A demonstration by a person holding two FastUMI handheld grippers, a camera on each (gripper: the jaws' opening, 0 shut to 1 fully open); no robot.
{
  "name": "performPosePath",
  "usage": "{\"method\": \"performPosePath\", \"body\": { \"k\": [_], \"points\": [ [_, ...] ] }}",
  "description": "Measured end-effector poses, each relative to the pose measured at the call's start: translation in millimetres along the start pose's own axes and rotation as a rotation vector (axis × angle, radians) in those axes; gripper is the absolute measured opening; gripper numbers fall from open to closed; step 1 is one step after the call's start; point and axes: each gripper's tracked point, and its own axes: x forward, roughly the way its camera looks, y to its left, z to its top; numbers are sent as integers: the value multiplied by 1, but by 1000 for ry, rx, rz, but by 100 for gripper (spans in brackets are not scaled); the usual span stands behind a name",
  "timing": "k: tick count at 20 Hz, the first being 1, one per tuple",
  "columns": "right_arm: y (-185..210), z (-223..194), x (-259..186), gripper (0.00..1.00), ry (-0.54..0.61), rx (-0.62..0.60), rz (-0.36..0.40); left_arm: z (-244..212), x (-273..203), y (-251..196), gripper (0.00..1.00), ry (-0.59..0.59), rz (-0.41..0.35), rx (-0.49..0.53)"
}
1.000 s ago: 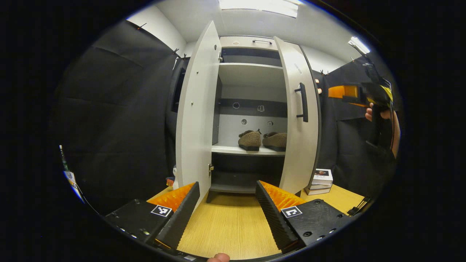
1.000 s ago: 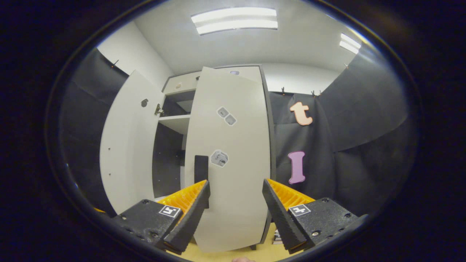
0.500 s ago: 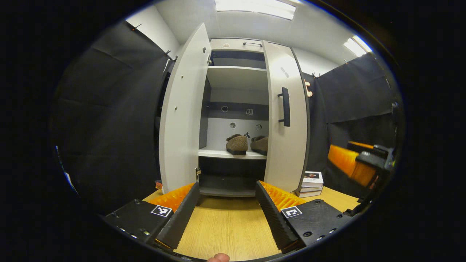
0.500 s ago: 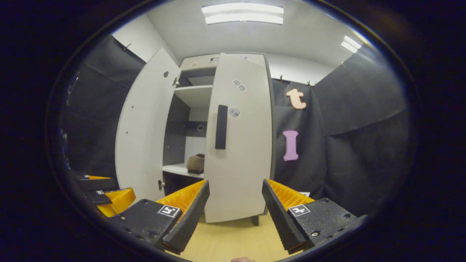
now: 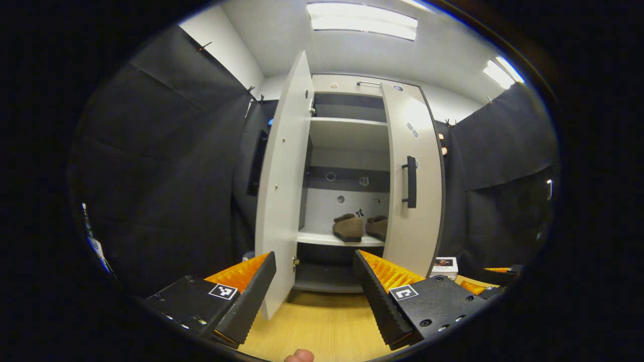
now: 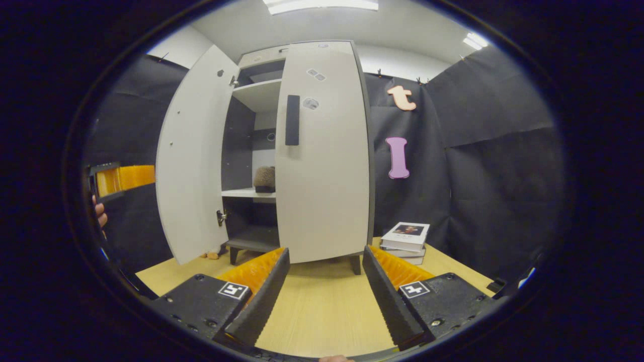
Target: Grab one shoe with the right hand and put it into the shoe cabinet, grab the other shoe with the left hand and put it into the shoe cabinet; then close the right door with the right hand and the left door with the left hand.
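Over the last second the right door (image 6: 322, 151) swings from half open to shut, or all but shut, against the shoe cabinet (image 5: 347, 108), and the right gripper (image 6: 326, 296) pulls back and drops low, so its view now takes in the whole cabinet front, the wooden surface (image 6: 322, 311) and a stack of books (image 6: 406, 236) by the cabinet's right foot. In the left gripper view the right gripper (image 5: 495, 274) has sunk from door-handle height to the lower right edge.

Both shoes (image 5: 362, 227) sit side by side on the middle shelf (image 5: 322, 238), seen through the gap left by the open left door (image 5: 284, 186). So the placing is done and the right-hand closing looks complete; I judge only the left door remains.

The left gripper (image 5: 314, 296) hangs in front of the cabinet with its fingers spread wide and nothing between them, near the left door's lower free edge but, as far as I can tell, not touching it. The right gripper is likewise spread and empty, well back from the cabinet. In the right gripper view the left gripper (image 6: 123, 178) sits to the outer side of the open door, which suits pushing that door shut.
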Motion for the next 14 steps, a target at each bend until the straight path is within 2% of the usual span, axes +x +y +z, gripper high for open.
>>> {"method": "performPosePath", "body": {
  "k": [3, 7, 9, 14],
  "points": [
    [-4, 1, 1, 94, 3, 15, -1, 43, 12, 32, 94, -92, 50, 14],
    [5, 7, -2, 92, -11, 45, 42, 78, 38, 94, 94, -169, 166, 19],
    [3, 8, -3, 94, -12, 43, 38, 91, 57, 129, 93, -206, 226, 22],
    [0, 18, 0, 92, -25, 31, 33, 97, 126, 170, 94, -150, 232, 17]
  ]
}}
